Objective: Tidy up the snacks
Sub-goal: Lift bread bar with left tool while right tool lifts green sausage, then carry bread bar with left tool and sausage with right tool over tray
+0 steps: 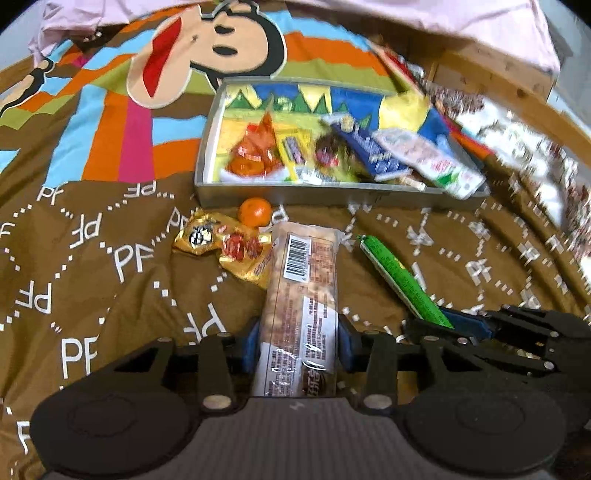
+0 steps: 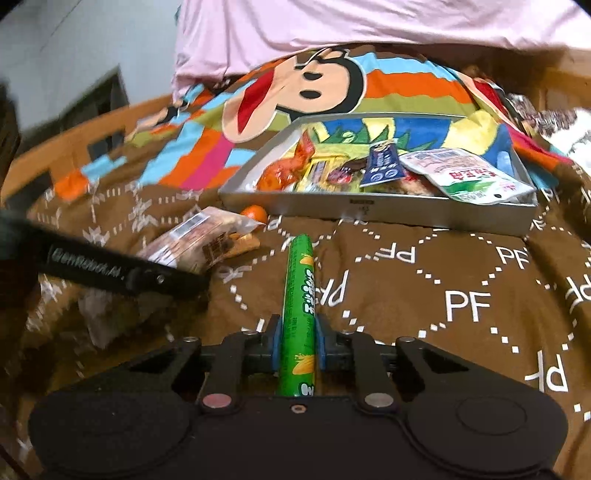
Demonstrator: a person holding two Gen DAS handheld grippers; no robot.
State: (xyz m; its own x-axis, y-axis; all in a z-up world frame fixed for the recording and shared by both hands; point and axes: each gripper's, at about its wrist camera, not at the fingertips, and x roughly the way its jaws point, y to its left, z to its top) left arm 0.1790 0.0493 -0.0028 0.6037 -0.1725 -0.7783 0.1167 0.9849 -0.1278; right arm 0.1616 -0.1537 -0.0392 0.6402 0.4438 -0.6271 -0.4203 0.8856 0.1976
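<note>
My left gripper (image 1: 298, 341) is shut on a long clear pack of peanut brittle (image 1: 303, 291), its blue pads pressing both sides. In the right wrist view, my right gripper (image 2: 298, 345) is shut on a thin green corn-stick tube (image 2: 300, 295) that points toward the tray. That tube (image 1: 402, 278) and the right gripper (image 1: 458, 328) also show at the right of the left wrist view. The grey metal tray (image 1: 306, 194) ahead holds several snack packets. A gold wrapped snack (image 1: 225, 247) and a small orange (image 1: 255, 211) lie on the bedspread before the tray.
Everything rests on a soft brown bedspread (image 2: 461, 295) with a bright cartoon print. Pink bedding (image 2: 332, 26) lies beyond the tray (image 2: 406, 216). A patterned cloth (image 1: 524, 147) and a wooden piece (image 1: 491, 74) sit at the right. The left gripper's arm (image 2: 110, 271) crosses the right view's left side.
</note>
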